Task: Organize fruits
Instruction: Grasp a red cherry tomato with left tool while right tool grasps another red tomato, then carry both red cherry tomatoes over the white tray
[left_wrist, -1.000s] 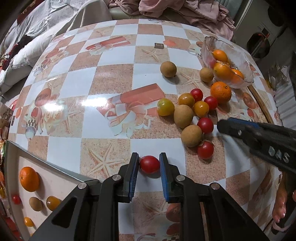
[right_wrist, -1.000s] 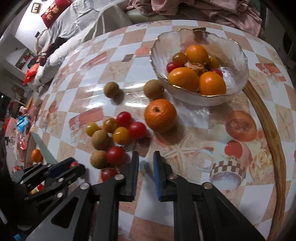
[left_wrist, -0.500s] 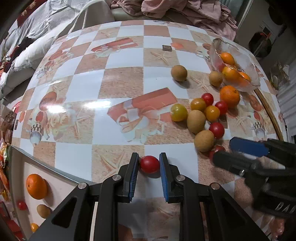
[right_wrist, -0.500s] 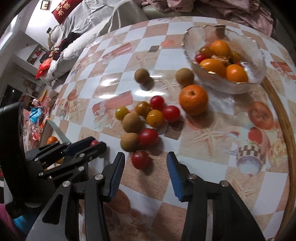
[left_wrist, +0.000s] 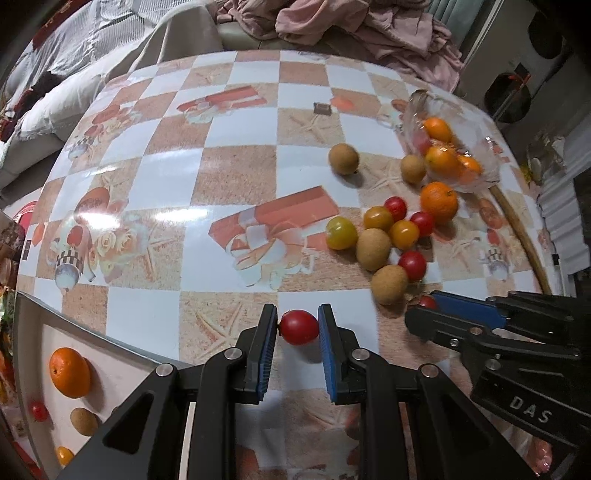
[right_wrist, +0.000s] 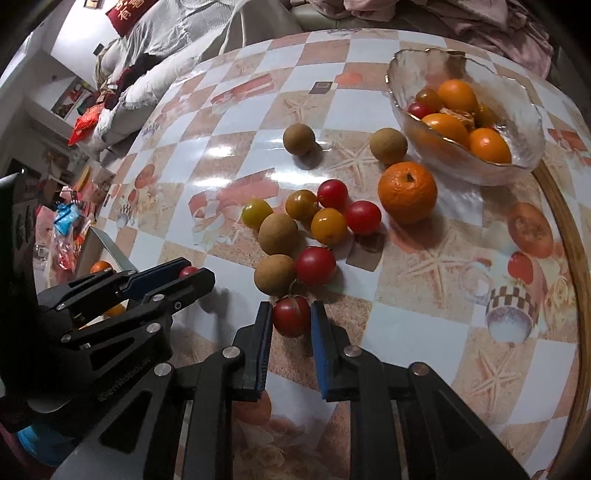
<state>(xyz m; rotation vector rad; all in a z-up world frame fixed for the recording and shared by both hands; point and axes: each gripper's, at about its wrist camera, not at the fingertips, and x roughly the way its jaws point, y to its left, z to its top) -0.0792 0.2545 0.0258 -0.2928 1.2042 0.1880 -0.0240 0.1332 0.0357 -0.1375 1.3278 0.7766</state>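
Far left in the left wrist view, a white tray (left_wrist: 122, 373) sat below the table's edge with an orange (left_wrist: 69, 372), a small red tomato (left_wrist: 38, 411) and a brown fruit (left_wrist: 84, 421) on it; the right wrist camera caught only a sliver of that orange (right_wrist: 100, 266). Moving across, the left gripper (left_wrist: 298, 325) had its blue pads pinching a red cherry tomato (left_wrist: 299, 327), both pads touching it, over the checkered tablecloth (left_wrist: 236, 162). From the right camera, that tomato (right_wrist: 187, 271) was just a red dot between dark fingers. Next, the loose cluster: a yellow-green tomato (right_wrist: 257, 213), brown fruits, orange and red tomatoes bunched together. At its near edge, the right gripper (right_wrist: 291, 321) clamped a darker red tomato (right_wrist: 291, 320), pads against both sides; the left camera showed barely a peek of it (left_wrist: 427, 302) behind the finger. Farther right, a large orange (right_wrist: 407, 192) lay just beside the glass bowl (right_wrist: 524, 122) of oranges and tomatoes.
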